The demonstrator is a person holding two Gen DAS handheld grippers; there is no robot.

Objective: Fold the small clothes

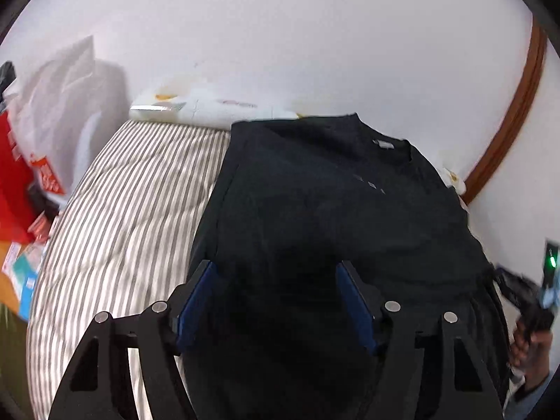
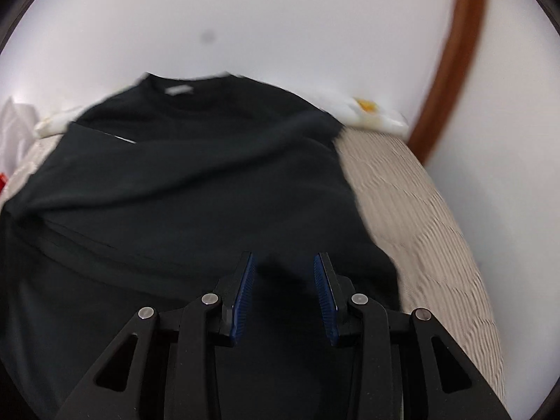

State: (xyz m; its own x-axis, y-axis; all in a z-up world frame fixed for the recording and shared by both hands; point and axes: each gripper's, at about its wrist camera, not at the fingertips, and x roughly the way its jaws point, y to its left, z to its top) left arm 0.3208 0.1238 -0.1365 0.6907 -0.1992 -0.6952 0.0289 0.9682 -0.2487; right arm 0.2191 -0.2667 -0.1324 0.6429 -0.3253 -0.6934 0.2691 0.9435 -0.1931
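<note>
No text, brand or number can be read in either view. The black shirt (image 1: 332, 189) carries a small grey neck label (image 1: 384, 144) inside its collar, in the upper middle of the left wrist view and again in the upper left of the right wrist view, but motion blur leaves it a blank pale patch. Three tiny grey diamond marks (image 1: 370, 184) run in a slanted row on the shirt below the collar; they are shapes, not letters. At the left edge of the left wrist view, a red and orange bag (image 1: 45, 175) bears white characters, too smeared to make out. Below it, a blue and white packet (image 1: 26, 273) shows printing that is equally unreadable.
</note>
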